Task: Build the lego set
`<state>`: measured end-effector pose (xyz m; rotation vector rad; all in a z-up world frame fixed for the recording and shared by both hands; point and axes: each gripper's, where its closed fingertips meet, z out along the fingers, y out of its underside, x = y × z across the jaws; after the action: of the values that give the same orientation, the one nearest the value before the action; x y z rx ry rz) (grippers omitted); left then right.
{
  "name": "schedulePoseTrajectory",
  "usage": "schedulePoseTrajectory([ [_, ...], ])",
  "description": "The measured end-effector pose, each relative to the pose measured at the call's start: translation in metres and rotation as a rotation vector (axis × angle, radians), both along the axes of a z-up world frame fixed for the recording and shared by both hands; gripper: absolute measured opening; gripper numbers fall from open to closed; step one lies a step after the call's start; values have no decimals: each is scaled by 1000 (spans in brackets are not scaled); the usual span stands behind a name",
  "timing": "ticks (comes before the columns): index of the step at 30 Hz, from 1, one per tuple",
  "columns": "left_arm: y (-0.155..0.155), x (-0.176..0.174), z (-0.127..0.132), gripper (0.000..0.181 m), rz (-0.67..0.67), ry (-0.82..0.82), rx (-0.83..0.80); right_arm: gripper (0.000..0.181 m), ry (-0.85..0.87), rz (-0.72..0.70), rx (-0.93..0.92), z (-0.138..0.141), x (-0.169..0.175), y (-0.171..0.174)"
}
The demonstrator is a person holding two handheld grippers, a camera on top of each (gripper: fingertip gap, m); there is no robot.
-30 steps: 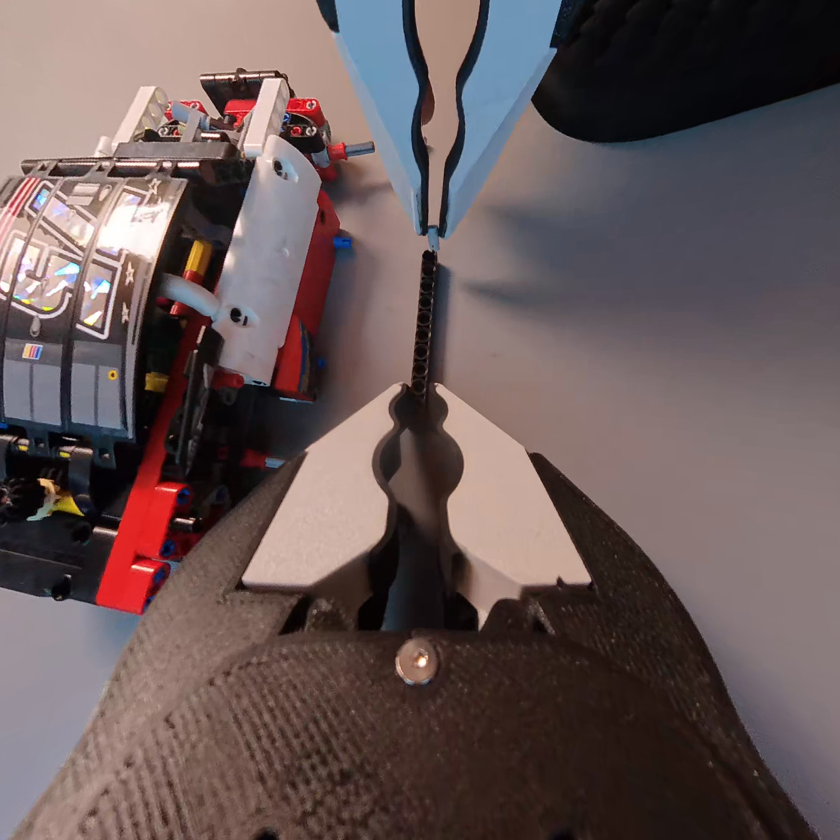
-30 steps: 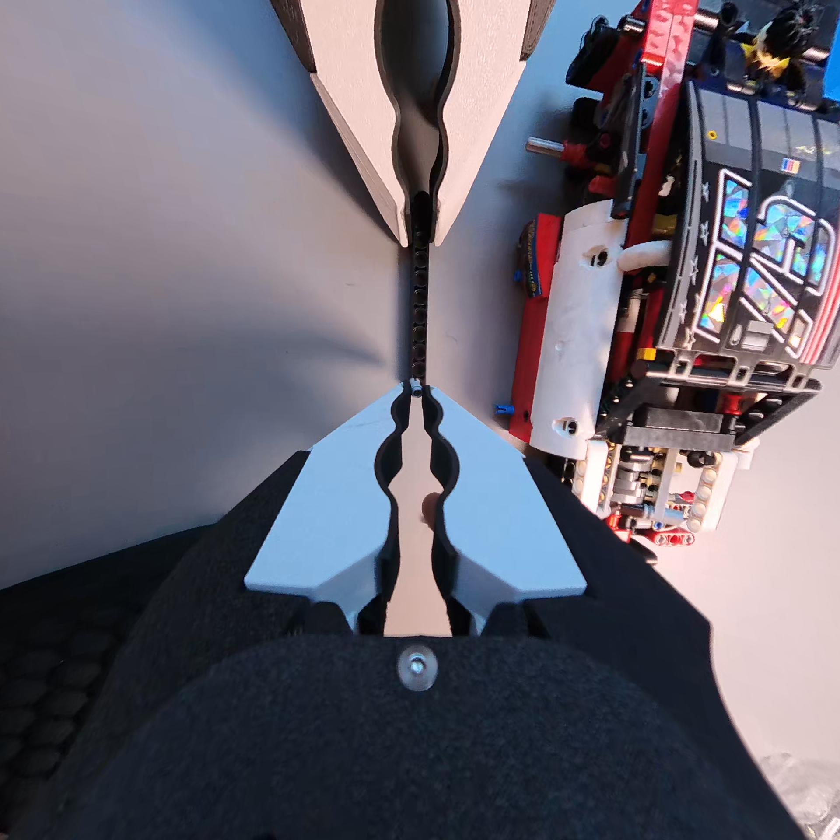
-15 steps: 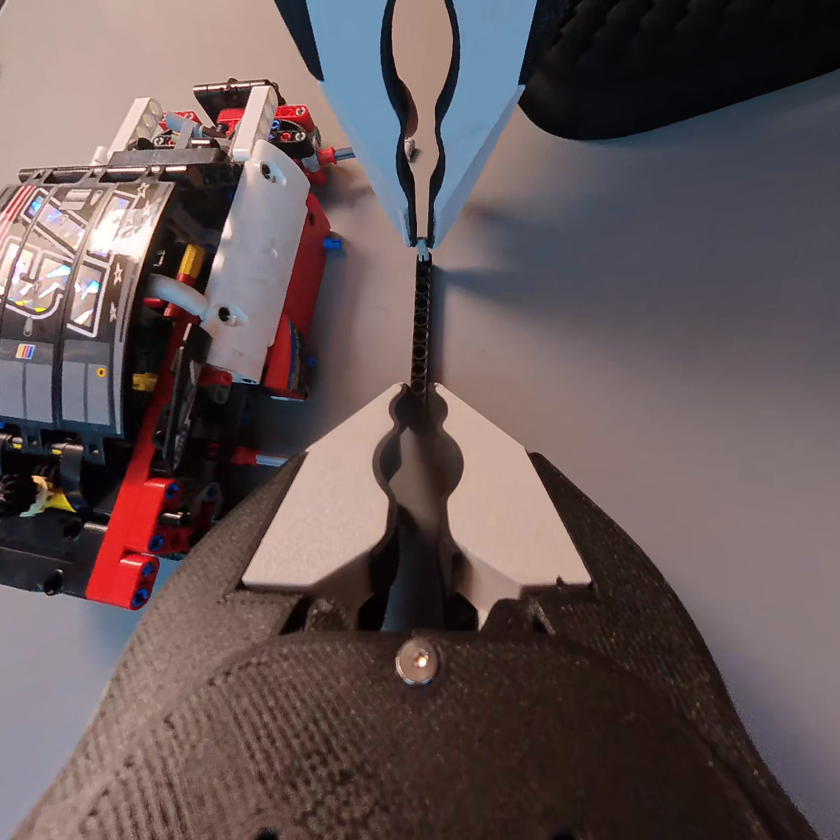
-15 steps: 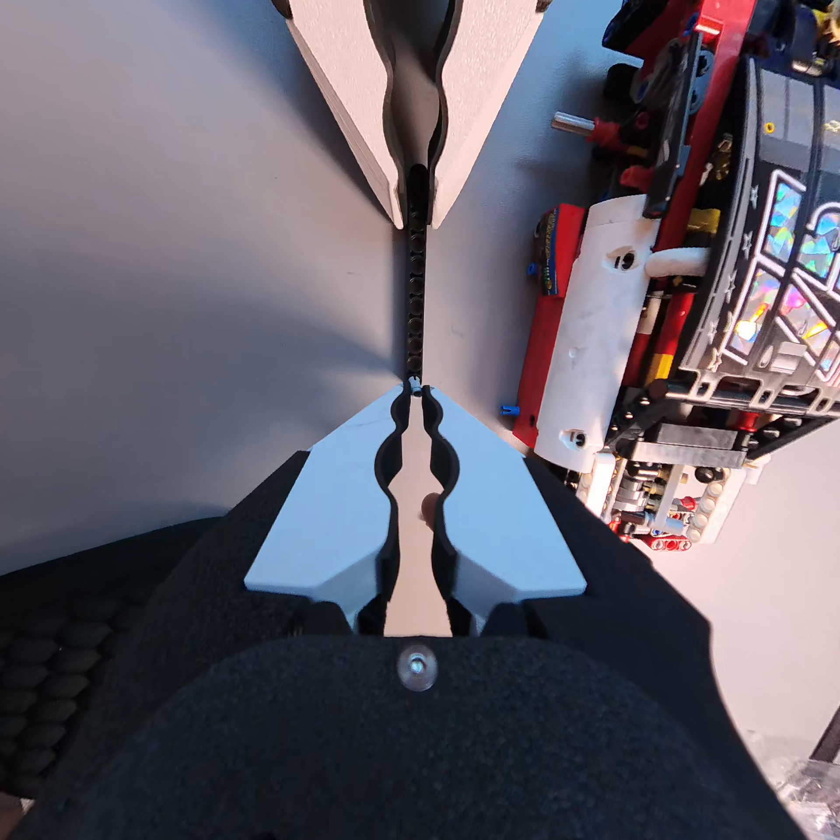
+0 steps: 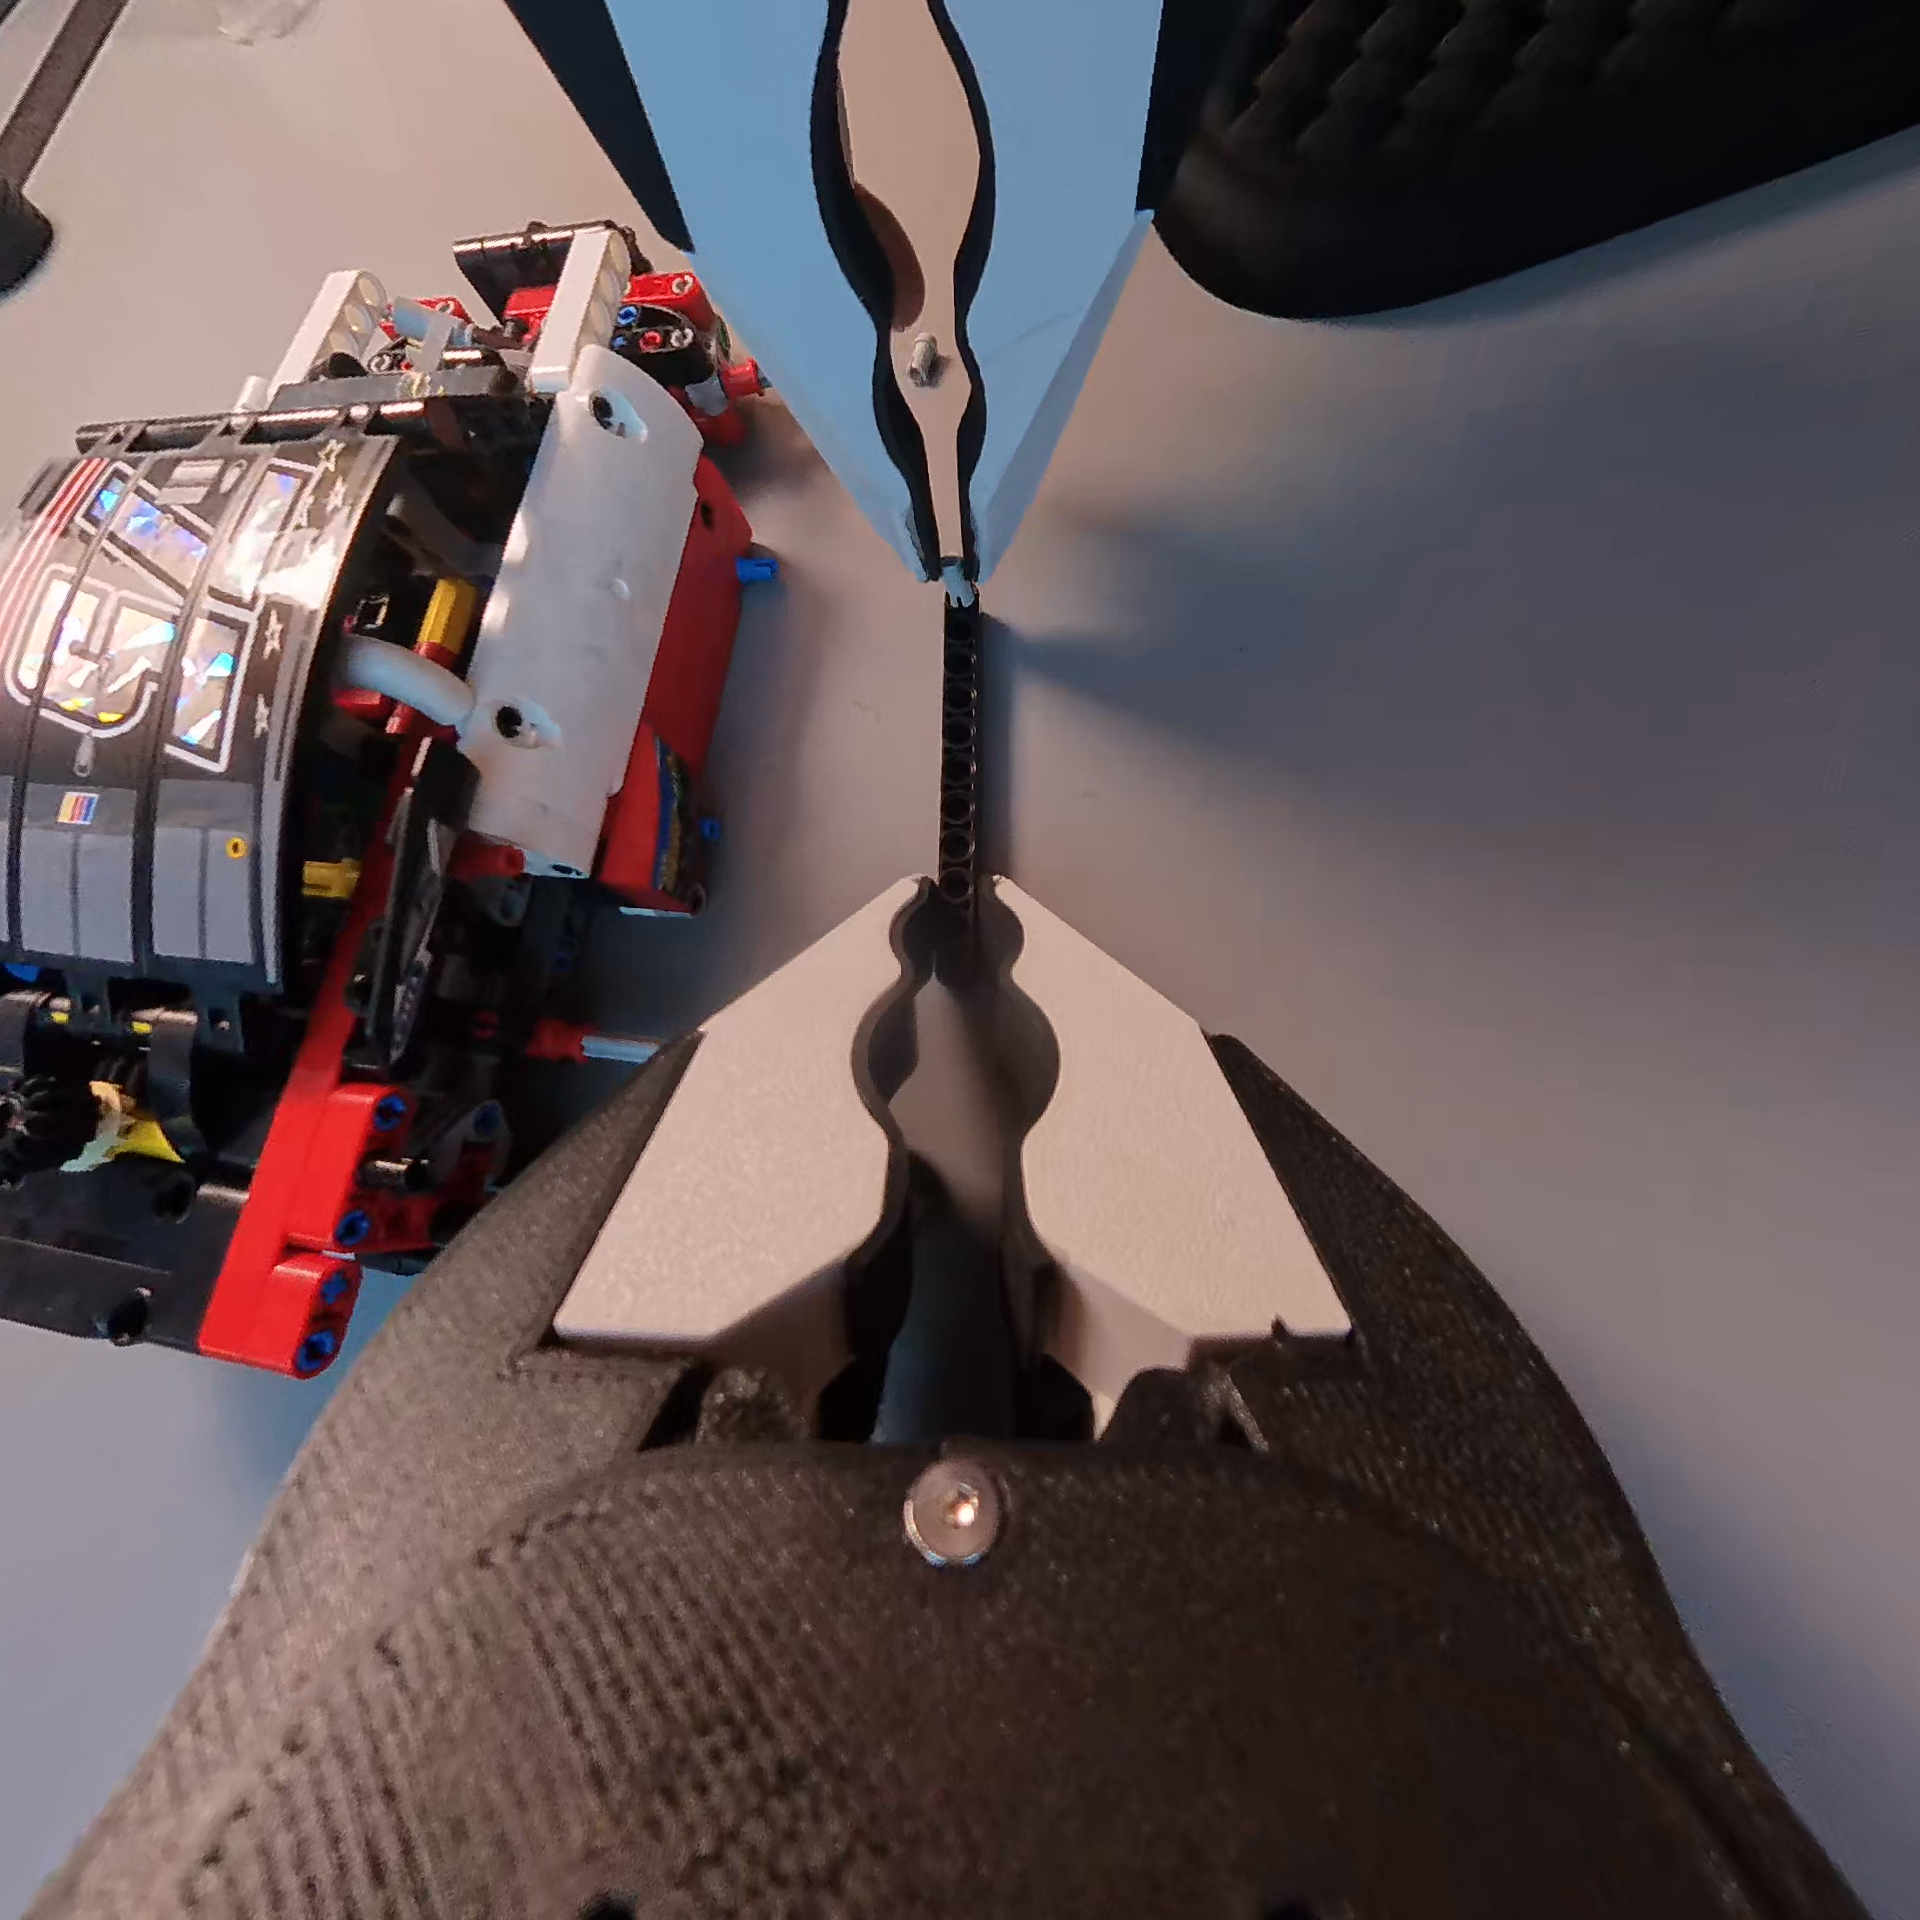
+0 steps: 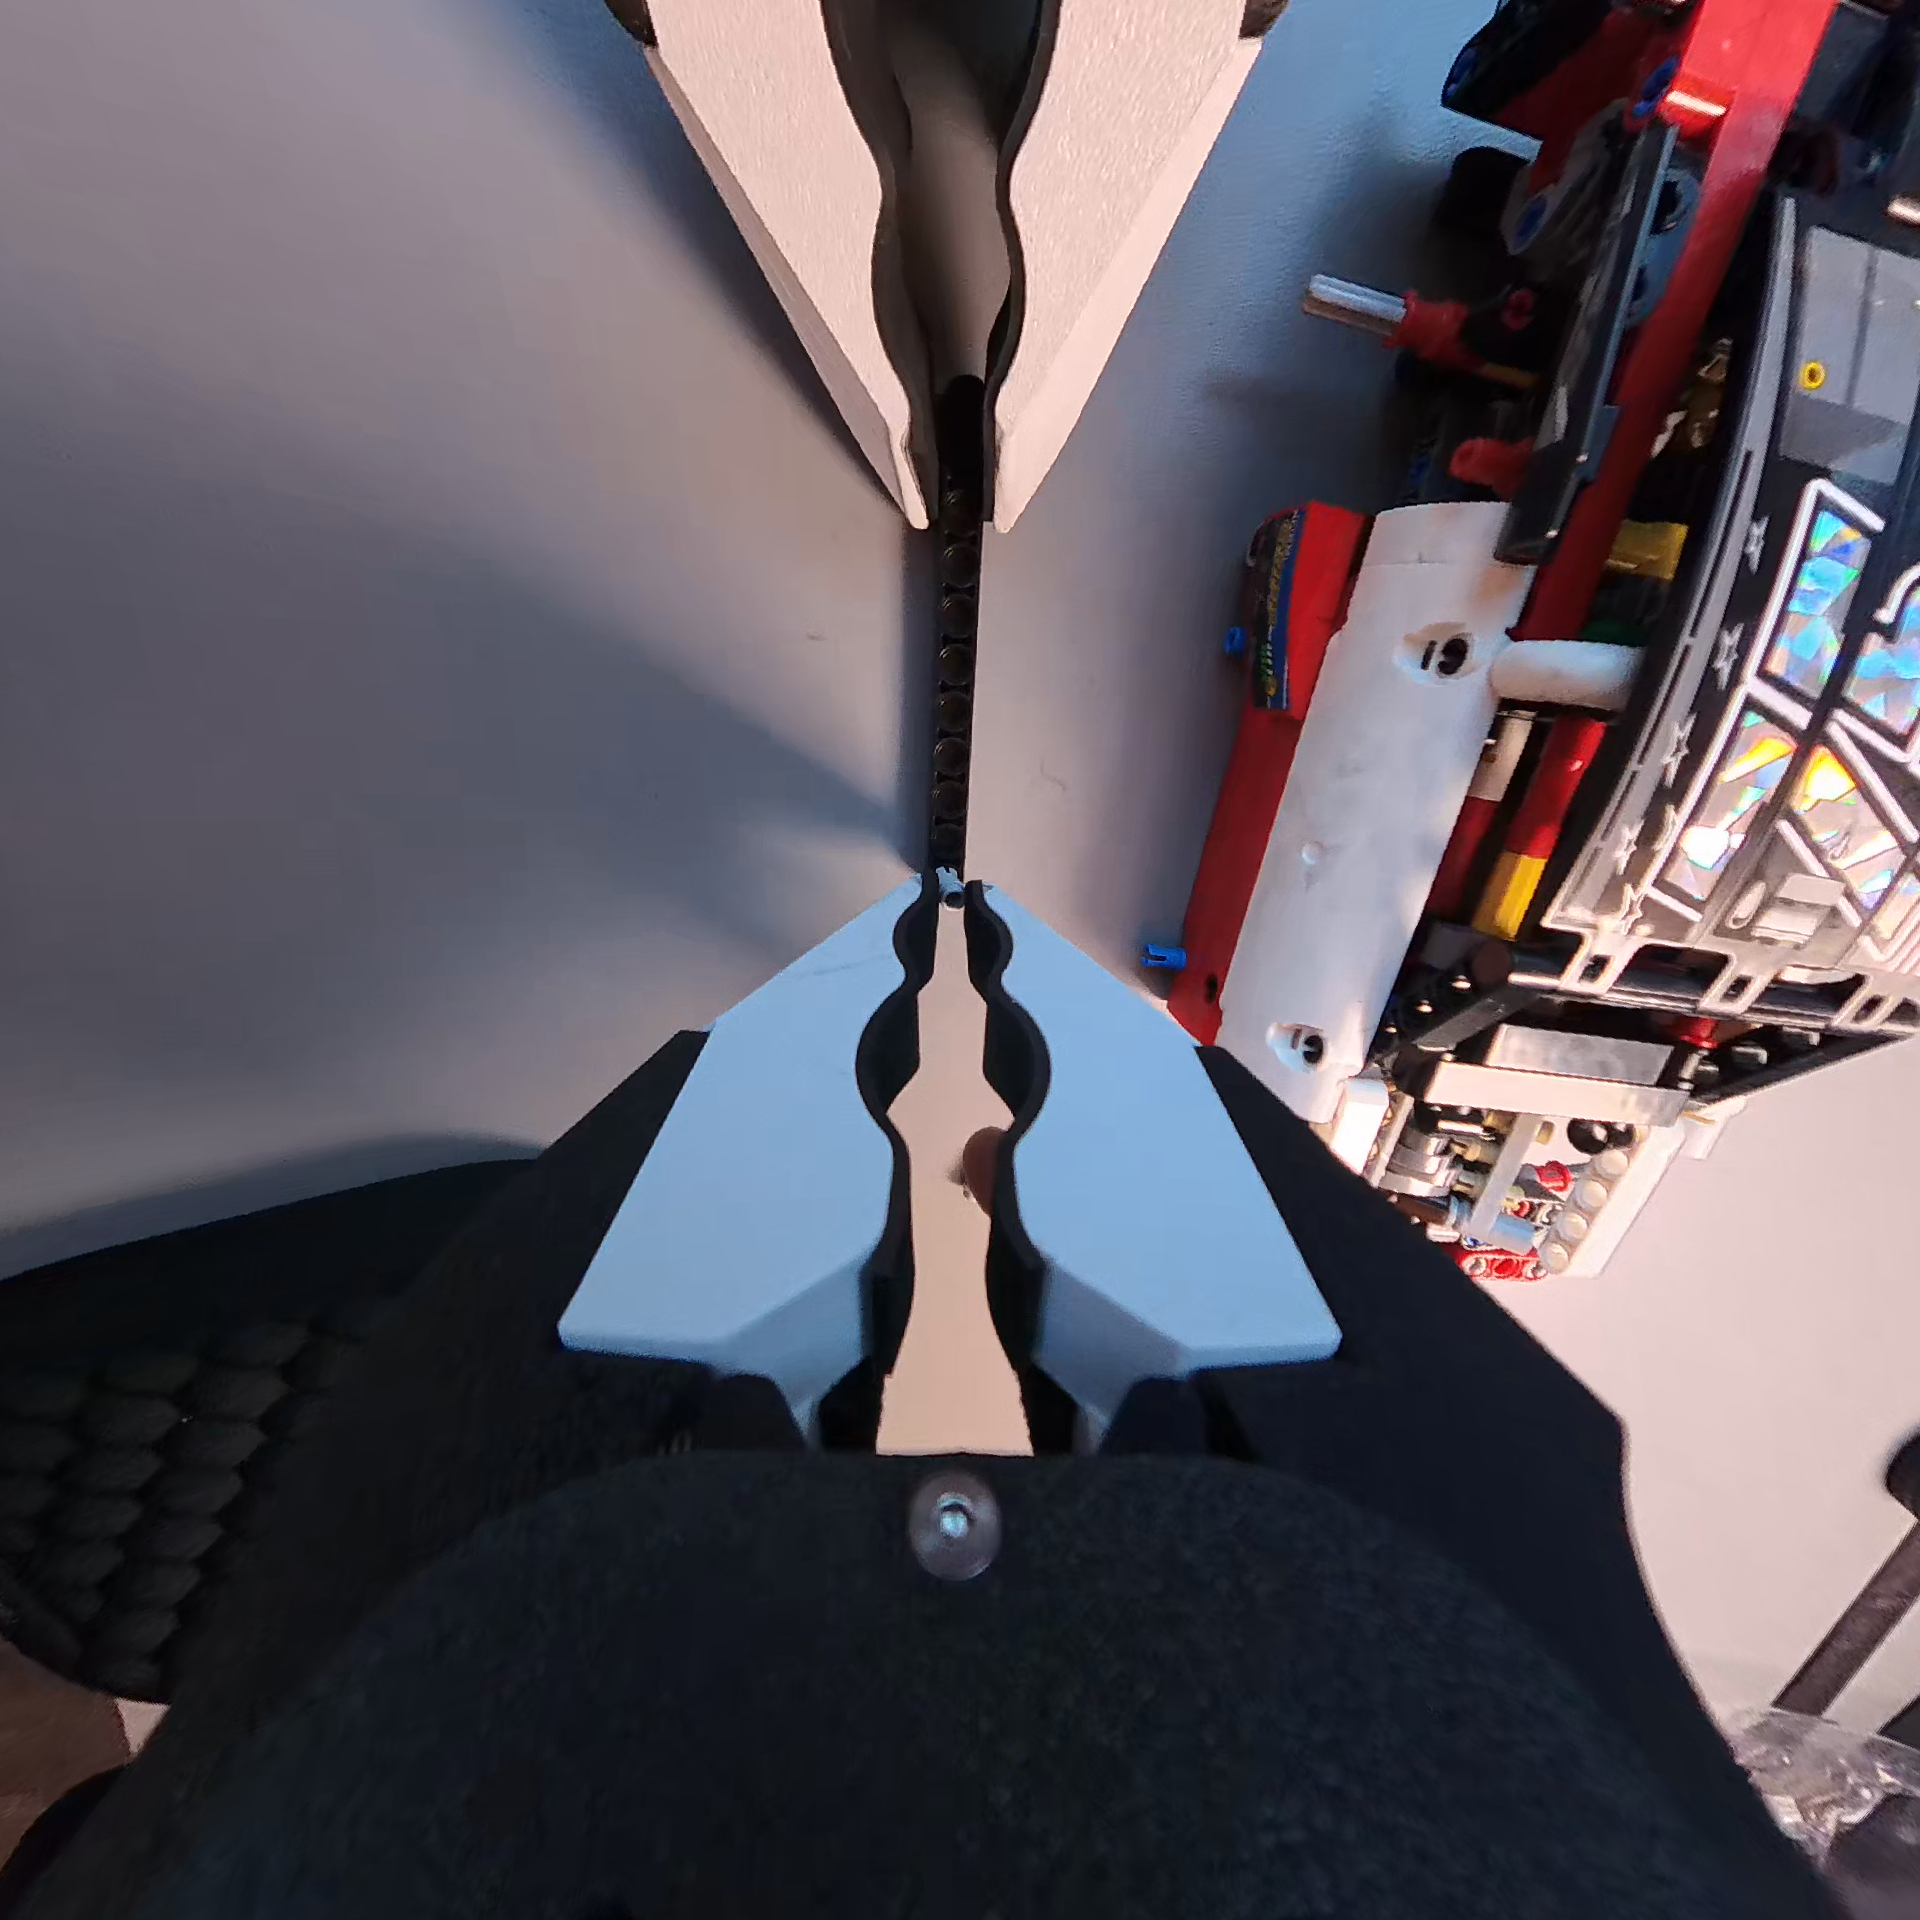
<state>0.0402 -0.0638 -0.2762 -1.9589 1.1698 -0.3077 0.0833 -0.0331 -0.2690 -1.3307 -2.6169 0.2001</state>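
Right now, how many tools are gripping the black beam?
2. The left tool clamps one end of the black beam; the right tool pinches a small pale pin at the beam's other end, beside the car model.

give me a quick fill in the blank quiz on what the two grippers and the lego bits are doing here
1. The left gripper is shut on one end of a long ____ beam.
2. The right gripper pinches a small light grey ____ at the beam's other end.
3. In the left wrist view, the part-built car lies to the ____ of the beam.

Missing words: black; pin; left
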Motion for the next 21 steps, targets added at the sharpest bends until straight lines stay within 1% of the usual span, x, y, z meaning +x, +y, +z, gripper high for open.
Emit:
schedulePoseTrajectory([
  [14, -1, 0, 1, 6, -13, 3, 31, 2, -90, 11, 1, -1, 2, 0],
  [21, -2, -1, 1, 5, -17, 12, 43, 2, -57, -19, -12, -2, 0, 0],
])
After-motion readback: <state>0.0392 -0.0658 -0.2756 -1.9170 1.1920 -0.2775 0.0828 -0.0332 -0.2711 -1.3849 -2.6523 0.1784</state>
